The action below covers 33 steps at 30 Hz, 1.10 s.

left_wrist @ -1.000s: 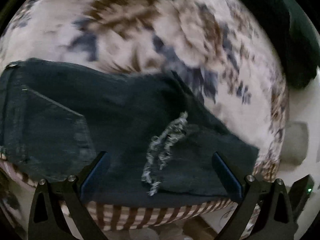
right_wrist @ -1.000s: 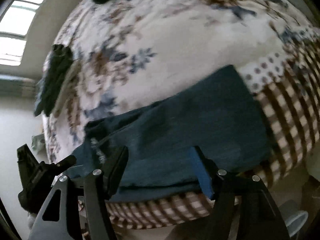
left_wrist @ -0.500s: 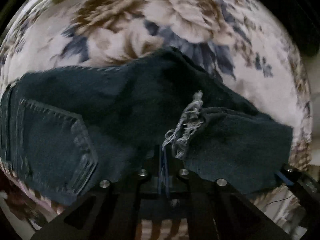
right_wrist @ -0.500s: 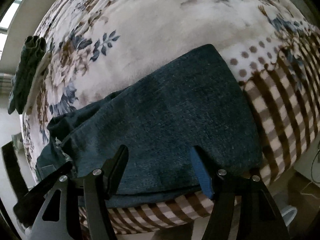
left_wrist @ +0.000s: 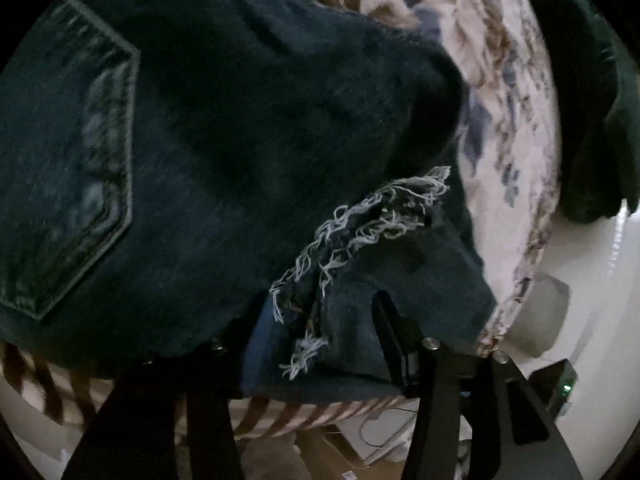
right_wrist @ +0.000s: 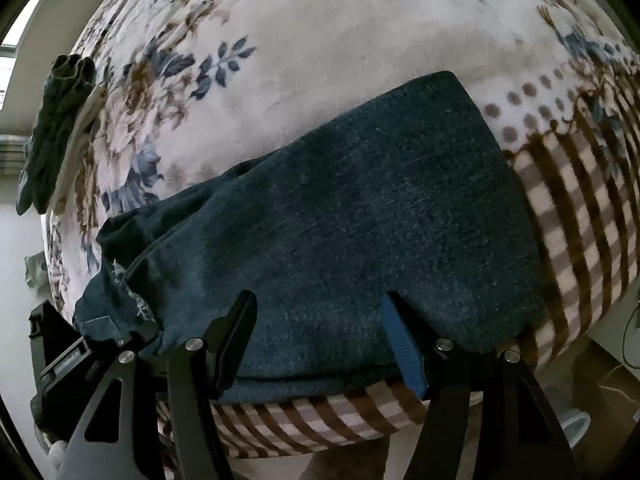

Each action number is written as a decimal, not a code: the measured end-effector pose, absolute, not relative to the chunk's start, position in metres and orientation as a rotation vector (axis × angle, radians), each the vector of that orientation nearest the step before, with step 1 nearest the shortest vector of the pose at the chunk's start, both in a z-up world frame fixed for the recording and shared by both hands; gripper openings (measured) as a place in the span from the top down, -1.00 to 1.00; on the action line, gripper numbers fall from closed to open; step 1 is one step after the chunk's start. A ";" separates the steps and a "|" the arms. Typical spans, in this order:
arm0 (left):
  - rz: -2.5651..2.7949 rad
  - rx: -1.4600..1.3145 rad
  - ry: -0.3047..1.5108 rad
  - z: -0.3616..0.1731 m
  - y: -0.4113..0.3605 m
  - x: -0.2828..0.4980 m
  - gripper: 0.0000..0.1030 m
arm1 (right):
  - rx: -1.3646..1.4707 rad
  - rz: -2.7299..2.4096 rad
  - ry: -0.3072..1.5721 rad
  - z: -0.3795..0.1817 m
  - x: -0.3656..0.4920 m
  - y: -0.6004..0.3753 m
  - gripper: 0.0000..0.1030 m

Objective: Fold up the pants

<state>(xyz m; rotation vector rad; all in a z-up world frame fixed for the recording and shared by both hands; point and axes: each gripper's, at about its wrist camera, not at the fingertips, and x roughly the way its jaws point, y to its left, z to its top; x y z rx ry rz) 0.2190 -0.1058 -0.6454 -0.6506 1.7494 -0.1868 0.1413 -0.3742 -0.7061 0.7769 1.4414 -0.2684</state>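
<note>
Dark blue jeans [right_wrist: 360, 216] lie folded on a floral blanket [right_wrist: 320, 32] at the bed's front edge. Their back pocket [left_wrist: 68, 152] and frayed hem [left_wrist: 360, 216] fill the left wrist view. My left gripper [left_wrist: 322, 308] is low over the hem with its jaws opening; the frayed cloth hangs between the fingers, and the pads do not visibly press on it. It also shows at the lower left of the right wrist view, as the left gripper [right_wrist: 60, 348]. My right gripper [right_wrist: 318, 312] stands open, its fingers [right_wrist: 400, 332] straddling the jeans' near folded edge.
A dark green garment [right_wrist: 56, 128] lies at the bed's far side, also seen as the garment [left_wrist: 592, 100]. The blanket's brown checked border [right_wrist: 580, 216] hangs over the front edge. Below the bed are a cardboard box [left_wrist: 360, 452] and pale floor [right_wrist: 16, 280].
The left gripper went from wide open to shut near the frayed hem, then parted again while dropping closer to the jeans and rolling. The right gripper sank toward the jeans and stayed open.
</note>
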 end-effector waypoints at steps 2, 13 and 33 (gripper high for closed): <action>-0.171 -0.558 1.736 -0.639 -0.109 0.223 0.41 | 0.778 -0.276 1.443 -0.708 0.143 -0.375 -0.30; -0.193 -0.521 1.567 -0.591 -0.115 0.209 0.98 | 0.784 -0.293 1.464 -0.710 0.148 -0.377 -0.30; -0.077 -0.486 1.433 -0.593 -0.044 0.242 -1.00 | 0.563 -0.195 1.548 -0.696 0.179 -0.339 -0.30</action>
